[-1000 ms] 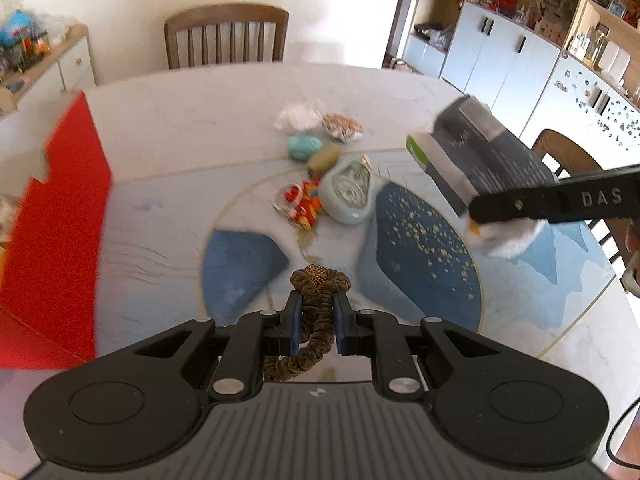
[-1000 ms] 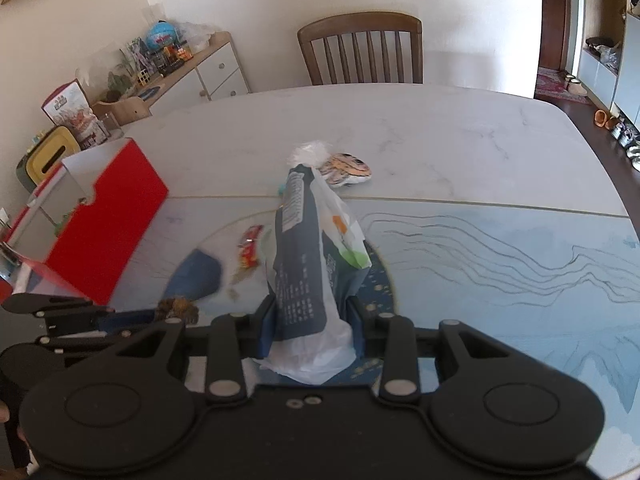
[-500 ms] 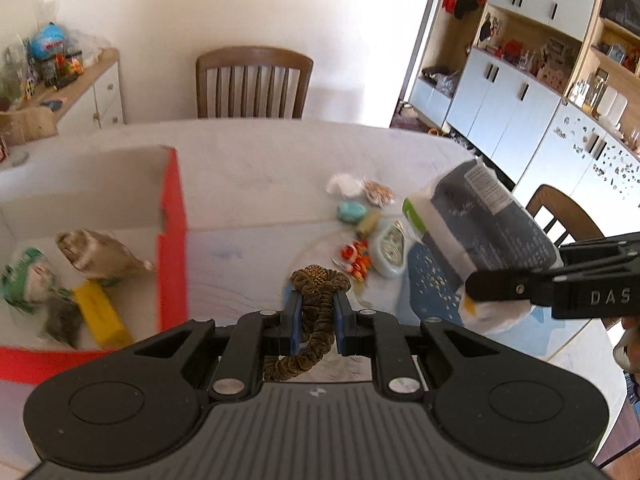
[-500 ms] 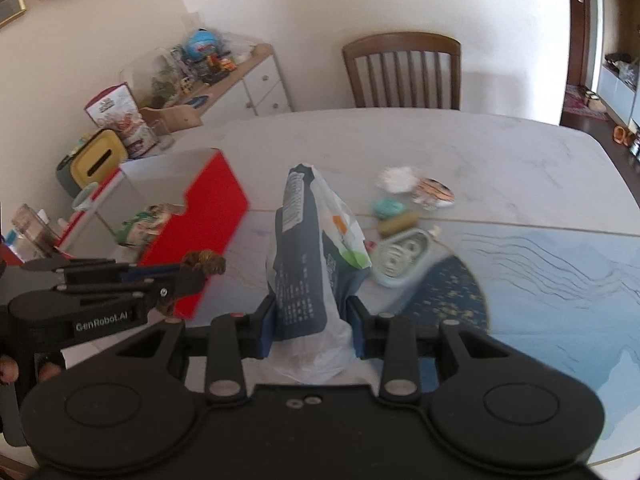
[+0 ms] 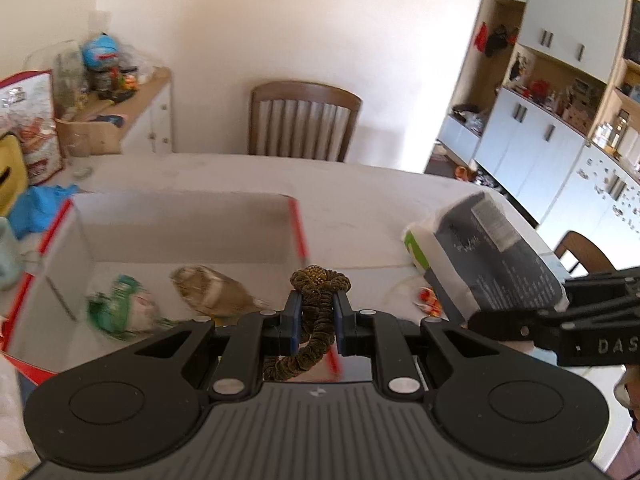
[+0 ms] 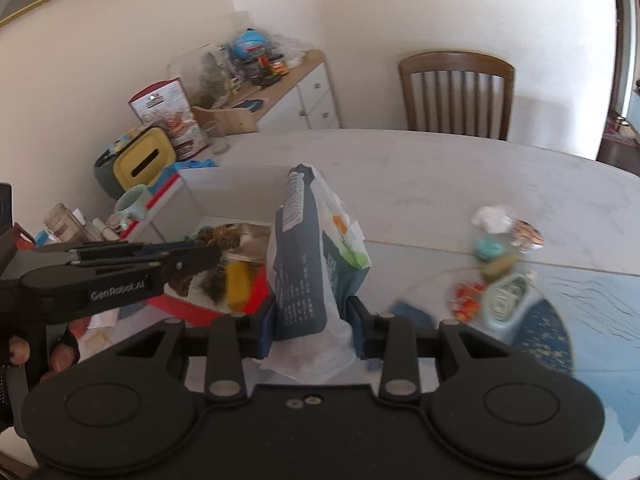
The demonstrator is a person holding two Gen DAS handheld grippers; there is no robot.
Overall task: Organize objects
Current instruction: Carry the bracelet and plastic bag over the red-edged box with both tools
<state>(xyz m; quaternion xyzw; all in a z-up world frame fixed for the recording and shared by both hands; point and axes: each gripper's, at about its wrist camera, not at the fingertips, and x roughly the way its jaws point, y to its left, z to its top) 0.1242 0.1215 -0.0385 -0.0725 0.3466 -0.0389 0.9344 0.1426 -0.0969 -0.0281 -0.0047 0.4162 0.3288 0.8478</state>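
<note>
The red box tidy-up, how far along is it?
Partly done: the red box already holds a few packets. In hand: the left gripper grips a brown scrunchie, the right gripper a dark snack bag. Left: small items remain on the table.

The scrunchie is ruched brown cloth, velvety and matt. The snack bag is thin crinkled plastic film, dark blue print on white, faintly shiny. The box looks like cardboard, red outside and matt white inside. The worktop is smooth pale stone with a dull sheen, perhaps marble. The chair is brown varnished wood
</note>
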